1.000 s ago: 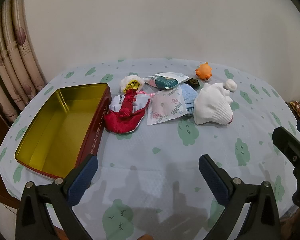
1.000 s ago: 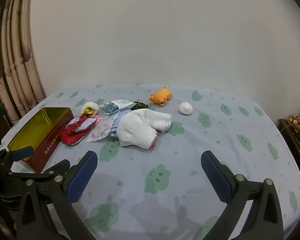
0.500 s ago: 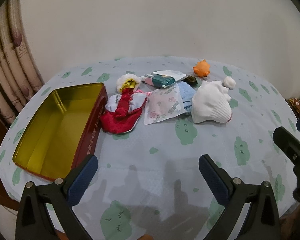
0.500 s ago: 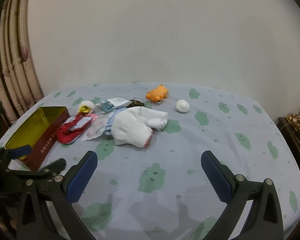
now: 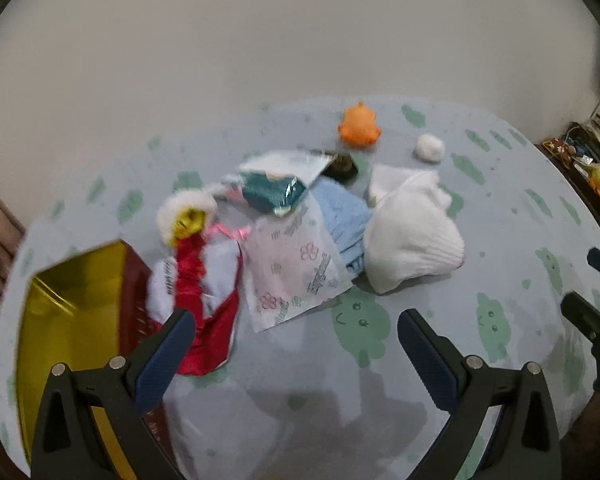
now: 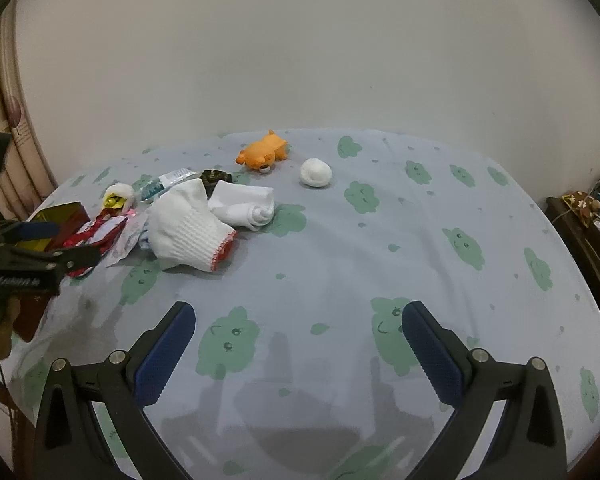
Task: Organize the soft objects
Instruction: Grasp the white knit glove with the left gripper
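A pile of soft things lies mid-table: a red-and-white cloth item, a flowered white pouch, a blue cloth, a white knit glove, a teal packet, an orange plush and a white ball. A rolled white sock lies behind the glove. The gold-lined red tin stands open at the left. My left gripper is open just short of the pile. My right gripper is open over bare cloth.
The table wears a pale blue cloth with green prints. A white wall stands close behind. Curtains hang at the left and a cluttered dark shelf stands at the right. The right gripper's finger shows at the left view's right edge.
My left gripper has moved forward and lower toward the pile, which looms larger and is blurred; the tin has slid to the view's left edge. The right gripper advanced slightly.
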A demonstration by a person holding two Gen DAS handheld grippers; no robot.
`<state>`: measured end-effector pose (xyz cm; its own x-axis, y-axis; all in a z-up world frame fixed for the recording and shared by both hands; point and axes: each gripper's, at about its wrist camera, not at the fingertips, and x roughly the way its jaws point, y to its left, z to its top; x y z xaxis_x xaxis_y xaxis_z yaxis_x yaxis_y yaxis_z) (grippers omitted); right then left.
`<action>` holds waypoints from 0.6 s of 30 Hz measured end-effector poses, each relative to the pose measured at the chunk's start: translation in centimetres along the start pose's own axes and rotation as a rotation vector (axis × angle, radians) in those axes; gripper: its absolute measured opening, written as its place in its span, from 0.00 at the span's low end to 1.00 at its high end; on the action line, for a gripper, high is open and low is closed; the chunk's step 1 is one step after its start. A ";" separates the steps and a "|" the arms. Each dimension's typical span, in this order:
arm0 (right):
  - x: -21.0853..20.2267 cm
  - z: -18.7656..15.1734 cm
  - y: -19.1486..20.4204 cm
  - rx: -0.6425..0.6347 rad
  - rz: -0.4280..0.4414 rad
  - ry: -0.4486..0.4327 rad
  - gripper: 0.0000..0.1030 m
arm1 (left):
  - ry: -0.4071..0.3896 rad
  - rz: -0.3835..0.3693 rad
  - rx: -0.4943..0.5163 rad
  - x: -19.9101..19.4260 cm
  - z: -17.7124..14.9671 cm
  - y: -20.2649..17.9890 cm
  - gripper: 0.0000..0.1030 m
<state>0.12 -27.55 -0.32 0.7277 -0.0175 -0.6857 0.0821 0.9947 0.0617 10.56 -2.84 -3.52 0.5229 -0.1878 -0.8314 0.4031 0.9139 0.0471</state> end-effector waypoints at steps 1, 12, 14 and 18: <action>0.2 0.1 -0.1 0.003 0.003 0.005 1.00 | 0.010 -0.023 -0.001 0.1 0.2 0.0 1.00; 1.4 -0.1 -2.2 0.062 0.033 0.053 1.00 | 0.008 -0.052 0.196 2.3 4.4 -7.1 1.00; 1.2 0.1 -2.4 0.072 0.039 0.047 1.00 | 0.014 -0.044 0.230 3.2 4.9 -7.5 1.00; 1.0 0.3 -2.4 0.067 0.048 0.044 1.00 | 0.069 -0.078 0.265 5.6 5.7 -7.7 1.00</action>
<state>0.89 -29.99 -0.92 0.7011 0.0360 -0.7122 0.0946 0.9852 0.1429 14.62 -13.00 -5.37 0.4337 -0.2206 -0.8736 0.6270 0.7702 0.1168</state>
